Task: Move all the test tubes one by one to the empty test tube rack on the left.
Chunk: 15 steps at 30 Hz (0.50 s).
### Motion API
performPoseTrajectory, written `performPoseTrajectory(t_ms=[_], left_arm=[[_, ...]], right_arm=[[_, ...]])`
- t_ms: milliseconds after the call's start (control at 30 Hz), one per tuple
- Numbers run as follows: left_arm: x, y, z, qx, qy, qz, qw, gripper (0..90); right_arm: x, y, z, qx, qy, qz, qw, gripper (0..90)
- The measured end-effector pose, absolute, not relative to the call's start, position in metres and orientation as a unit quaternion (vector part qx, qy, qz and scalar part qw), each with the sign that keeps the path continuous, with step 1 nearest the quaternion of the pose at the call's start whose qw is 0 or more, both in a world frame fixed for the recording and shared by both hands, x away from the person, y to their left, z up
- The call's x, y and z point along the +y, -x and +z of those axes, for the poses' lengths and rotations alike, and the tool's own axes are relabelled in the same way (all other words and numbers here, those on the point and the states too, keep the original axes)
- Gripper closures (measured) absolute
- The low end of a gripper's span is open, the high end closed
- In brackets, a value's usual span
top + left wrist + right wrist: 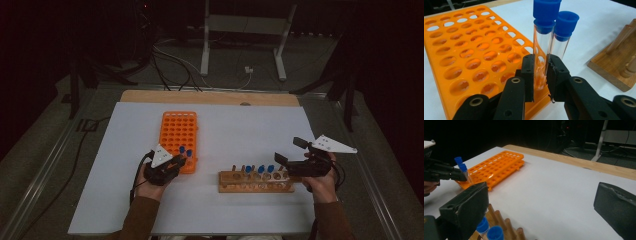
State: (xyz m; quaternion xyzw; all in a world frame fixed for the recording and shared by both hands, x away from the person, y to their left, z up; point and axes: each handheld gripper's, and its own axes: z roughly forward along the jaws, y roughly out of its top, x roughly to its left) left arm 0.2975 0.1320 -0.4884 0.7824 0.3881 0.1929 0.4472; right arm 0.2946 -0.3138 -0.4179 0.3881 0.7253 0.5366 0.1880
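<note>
Currently: left gripper clamped on capped tube at orange rack's near corner, seating step; right gripper wide open, empty, over wooden rack; next, release.

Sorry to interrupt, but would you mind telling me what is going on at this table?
A person is working with test tubes and two racks. The left gripper is shut on a blue-capped test tube standing at the near corner of the orange rack, beside a second capped tube. The right gripper hangs open over the end of the wooden rack, which holds more blue-capped tubes.
</note>
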Motion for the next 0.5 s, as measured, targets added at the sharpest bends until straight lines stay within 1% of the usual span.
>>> performPoseTrajectory(t_ms=[500], left_arm=[[0.1263,-0.2961,-0.4916,0.393,-0.795,0.193,0.419,77.7]], right_arm=[[-0.3114,-0.2948,-0.4205,0.729,-0.386,0.534,0.184,0.0]])
